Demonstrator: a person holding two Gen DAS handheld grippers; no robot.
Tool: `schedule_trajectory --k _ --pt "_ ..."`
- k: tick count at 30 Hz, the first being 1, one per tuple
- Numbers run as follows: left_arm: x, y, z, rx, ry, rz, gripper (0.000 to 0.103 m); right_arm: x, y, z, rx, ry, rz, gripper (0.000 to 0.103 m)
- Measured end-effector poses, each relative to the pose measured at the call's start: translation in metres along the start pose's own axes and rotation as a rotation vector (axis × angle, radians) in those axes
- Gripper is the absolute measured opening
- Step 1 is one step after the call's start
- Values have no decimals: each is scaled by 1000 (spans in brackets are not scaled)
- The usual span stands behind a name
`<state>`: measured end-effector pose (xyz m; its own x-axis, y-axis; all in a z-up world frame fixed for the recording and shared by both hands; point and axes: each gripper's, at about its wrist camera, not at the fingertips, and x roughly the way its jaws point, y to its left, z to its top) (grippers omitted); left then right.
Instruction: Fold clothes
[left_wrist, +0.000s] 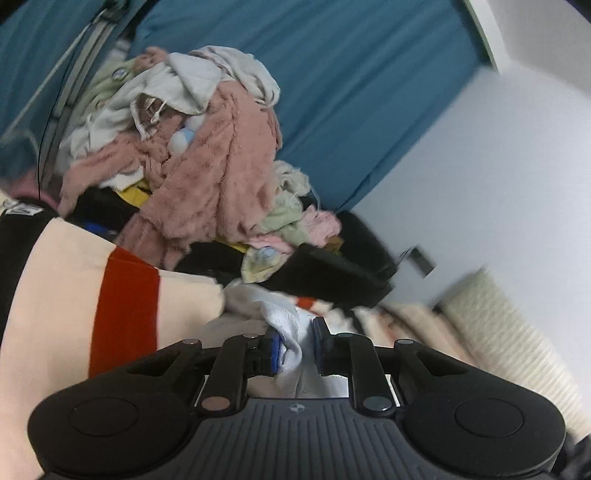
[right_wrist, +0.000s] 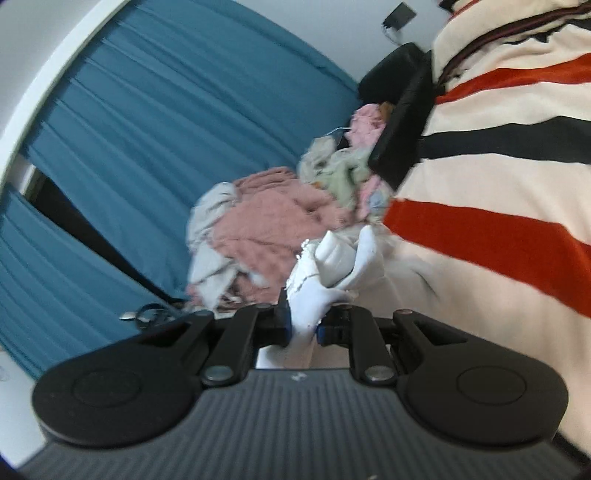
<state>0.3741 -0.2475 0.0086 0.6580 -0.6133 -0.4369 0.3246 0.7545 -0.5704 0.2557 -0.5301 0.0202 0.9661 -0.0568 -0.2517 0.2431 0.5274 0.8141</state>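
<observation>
With the left claw (left_wrist: 294, 345) and the right claw (right_wrist: 302, 323) each closed on the white garment (right_wrist: 314, 291) above the striped blanket (right_wrist: 480, 229), we should pull its edge evenly taut before folding.

Left wrist view sat low behind its own fingers, tilted, facing a heap of clothes (left_wrist: 192, 155) at frame centre-left, teal curtain (left_wrist: 351, 92) behind, white wall at right. Right wrist view looked along its fingers, rolled the other way: curtain (right_wrist: 166, 129) at left, striped blanket (right_wrist: 480, 240) close at right. Both shared the heap (right_wrist: 266, 229), curtain and blanket (left_wrist: 122, 302).
</observation>
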Motion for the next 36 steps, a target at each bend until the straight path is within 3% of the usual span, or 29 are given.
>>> schedule_trajectory --k 3,6,8,11,14,16,18,19,23,30,36 --pt "26 13 -42 79 34 51 18 10 -55 -38 14 53 -80 15" --pt "31 42 -96 155 126 117 18 15 -110 -83 50 190 -202 16" --pt "30 55 -126 212 171 155 22 14 -142 -106 110 282 -233 18" --pt "-2 37 -124 255 150 161 30 5 -159 -116 183 361 -237 26" --pt "-35 16 -118 295 122 162 38 -13 -133 -106 113 385 -265 39" --pt "-58 2 -114 322 103 163 47 -30 -109 -100 54 378 -256 56" --pt "-81 -12 -109 348 84 163 50 -52 -82 -94 -28 348 -237 87" --pt "-92 -19 -107 361 75 164 52 -65 -67 -92 -76 328 -228 90" --pt "-137 -48 -99 414 37 165 82 -109 -13 -89 -240 255 -196 89" --pt "-241 -87 -100 481 -60 147 95 -175 46 -91 -394 119 -180 90" --pt "-333 -111 -109 499 -156 115 103 -227 76 -111 -513 55 -161 90"
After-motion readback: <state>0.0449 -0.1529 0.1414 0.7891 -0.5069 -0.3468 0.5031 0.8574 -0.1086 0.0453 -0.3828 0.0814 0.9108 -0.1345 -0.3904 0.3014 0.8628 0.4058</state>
